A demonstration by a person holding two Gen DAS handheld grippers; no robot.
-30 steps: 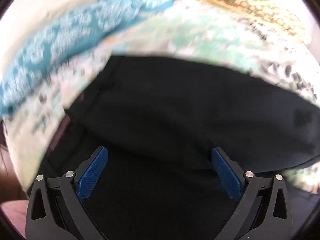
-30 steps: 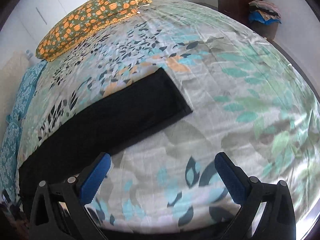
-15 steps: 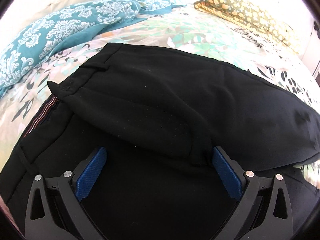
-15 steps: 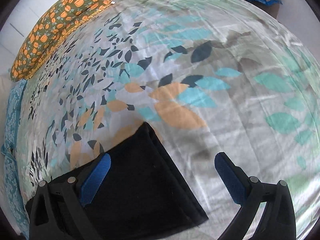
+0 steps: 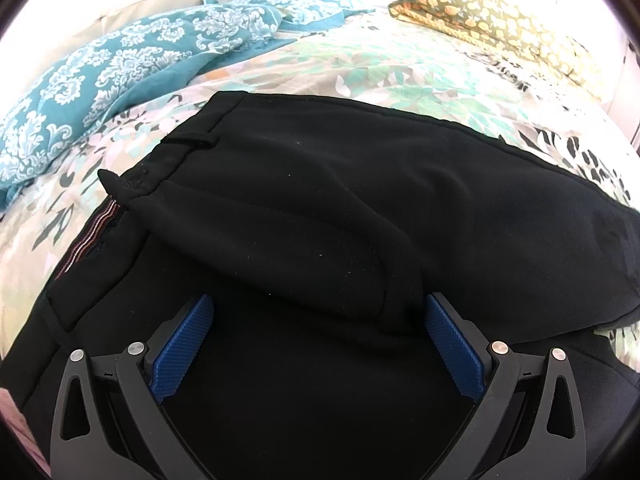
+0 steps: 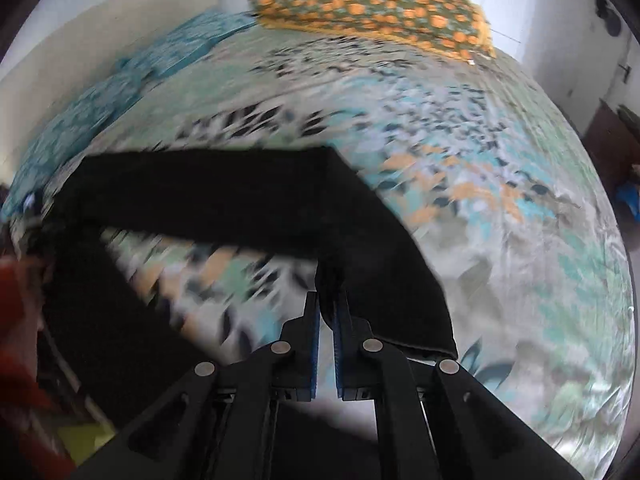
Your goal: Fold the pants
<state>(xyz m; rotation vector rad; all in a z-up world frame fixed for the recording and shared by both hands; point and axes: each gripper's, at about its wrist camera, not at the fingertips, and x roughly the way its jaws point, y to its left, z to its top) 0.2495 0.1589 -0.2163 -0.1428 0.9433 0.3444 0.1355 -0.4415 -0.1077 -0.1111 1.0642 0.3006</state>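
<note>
While the right gripper (image 6: pixel 327 312) pinches the pants (image 6: pixel 248 204) hem between its fingers above the bed (image 6: pixel 500 200), the left gripper (image 5: pixel 320 332) gapes over the waist, the lengthwise fold apparently done, crosswise fold unfinished.

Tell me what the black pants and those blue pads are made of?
The black pants look like soft matte woven cloth: they drape, crease and show lint specks. The blue pads on the left hand-held gripper look like rubbery plastic with a fine bumpy grid.
</note>
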